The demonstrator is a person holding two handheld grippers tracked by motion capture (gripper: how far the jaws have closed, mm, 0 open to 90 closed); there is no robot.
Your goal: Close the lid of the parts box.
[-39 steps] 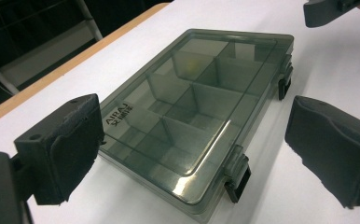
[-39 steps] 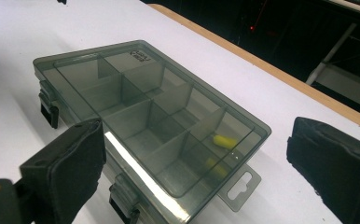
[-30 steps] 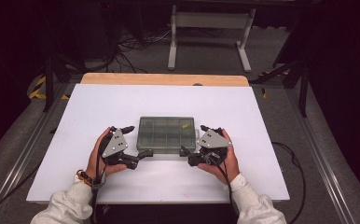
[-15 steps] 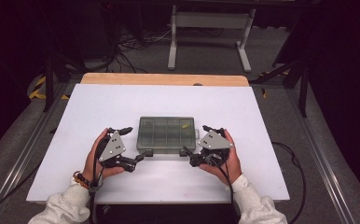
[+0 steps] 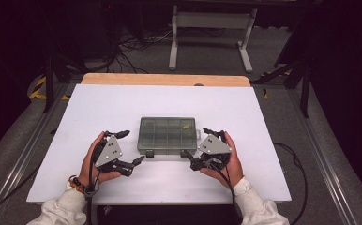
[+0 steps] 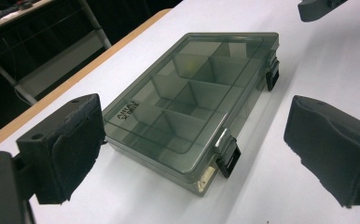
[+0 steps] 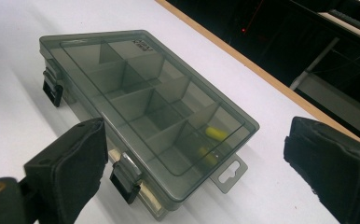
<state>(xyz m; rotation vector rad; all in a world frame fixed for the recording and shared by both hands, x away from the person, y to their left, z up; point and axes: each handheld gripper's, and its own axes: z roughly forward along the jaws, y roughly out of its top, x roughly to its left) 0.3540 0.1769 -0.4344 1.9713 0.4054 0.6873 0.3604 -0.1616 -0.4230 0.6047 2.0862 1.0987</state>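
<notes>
Left gripper (image 5: 131, 150) sits just off the box's (image 5: 168, 135) near-left corner, jaws spread wide and holding nothing. Right gripper (image 5: 194, 150) mirrors it off the near-right corner, jaws likewise apart and empty.

Smoky and see-through, the box lies flat in the middle of the white table (image 5: 263, 122), its long axis running left to right. Its lid is closed, and two black latches (image 6: 228, 158) face the person along the near edge. A hang tab (image 7: 229, 173) sticks out of the right end.

Dividers split the inside into small compartments. One at the far right holds a small yellow piece (image 7: 214, 134), possibly two; the tinted lid blurs it. Every other compartment looks bare.

Beyond the table's wooden far edge stands a grey stand (image 5: 210, 35) among floor cables (image 5: 132, 44).
</notes>
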